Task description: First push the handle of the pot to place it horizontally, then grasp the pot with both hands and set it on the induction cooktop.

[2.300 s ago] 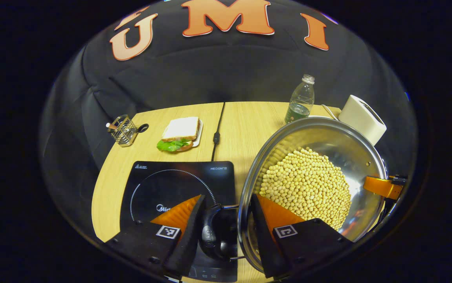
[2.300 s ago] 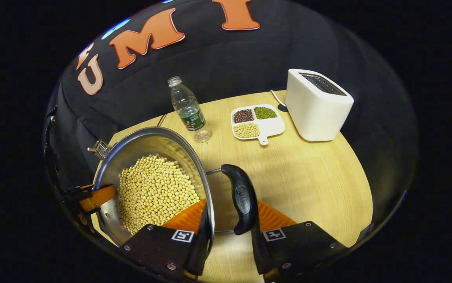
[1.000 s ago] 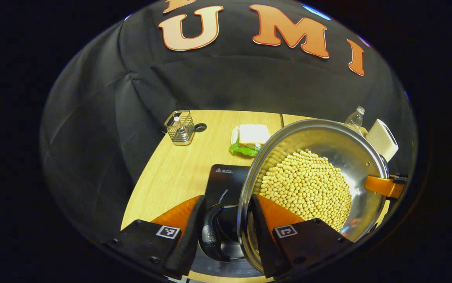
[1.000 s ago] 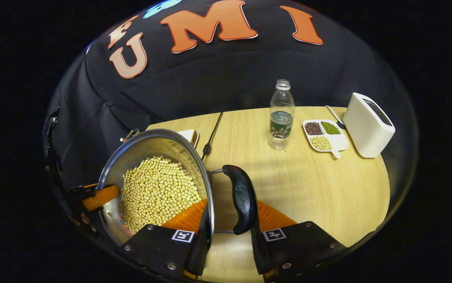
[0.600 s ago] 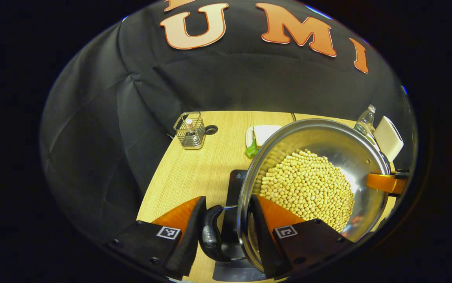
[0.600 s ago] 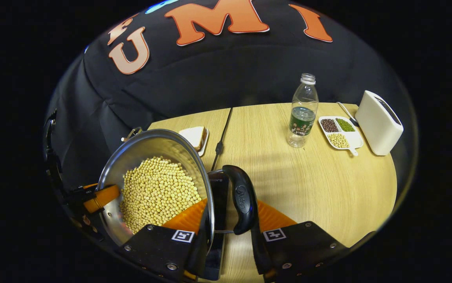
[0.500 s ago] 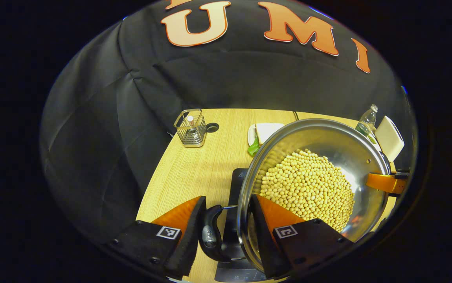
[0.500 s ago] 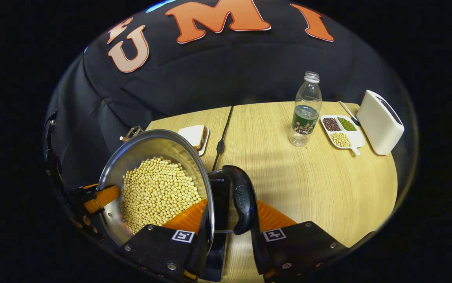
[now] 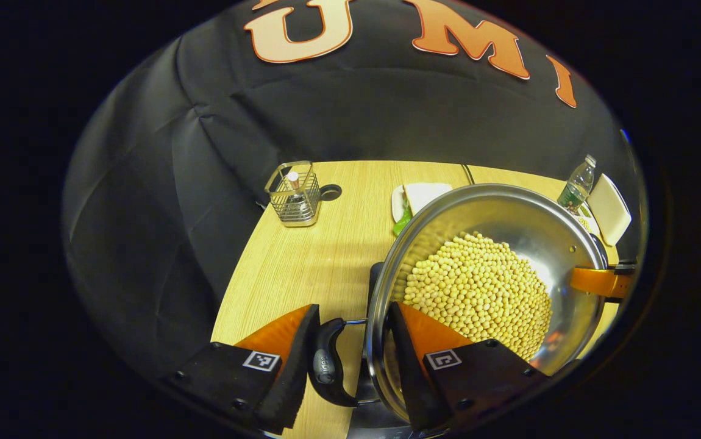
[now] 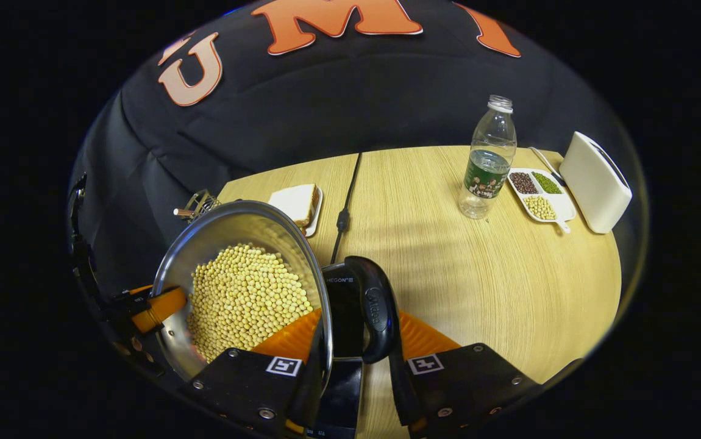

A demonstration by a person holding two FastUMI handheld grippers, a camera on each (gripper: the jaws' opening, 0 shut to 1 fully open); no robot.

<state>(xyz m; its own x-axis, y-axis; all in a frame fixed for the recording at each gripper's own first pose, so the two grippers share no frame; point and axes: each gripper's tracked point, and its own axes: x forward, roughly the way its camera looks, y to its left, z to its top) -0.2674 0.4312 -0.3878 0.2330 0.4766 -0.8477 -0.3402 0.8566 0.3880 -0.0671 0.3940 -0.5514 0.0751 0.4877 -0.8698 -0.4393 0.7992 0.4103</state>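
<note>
In the right gripper view, the round steel pot (image 10: 247, 244) full of small round beans (image 10: 244, 299) sat at the lower left. The flat glass cooktop (image 10: 344, 305) lay under its right side. The clear plastic bottle (image 10: 488, 160), the divided dish (image 10: 539, 196) and the boxy toaster (image 10: 594, 183) stood at the upper right.

Left gripper view: camera rides just behind the left claw (image 9: 347, 366), at the pot's (image 9: 527, 225) rim, looking down and forward across the surface (image 9: 302, 268) toward the booth wall. Right gripper view: the same from the right claw (image 10: 353, 372) at the opposite rim. Both views share the pot, sandwich plate (image 10: 314, 219), bottle (image 10: 489, 158) and toaster (image 10: 594, 183).
</note>
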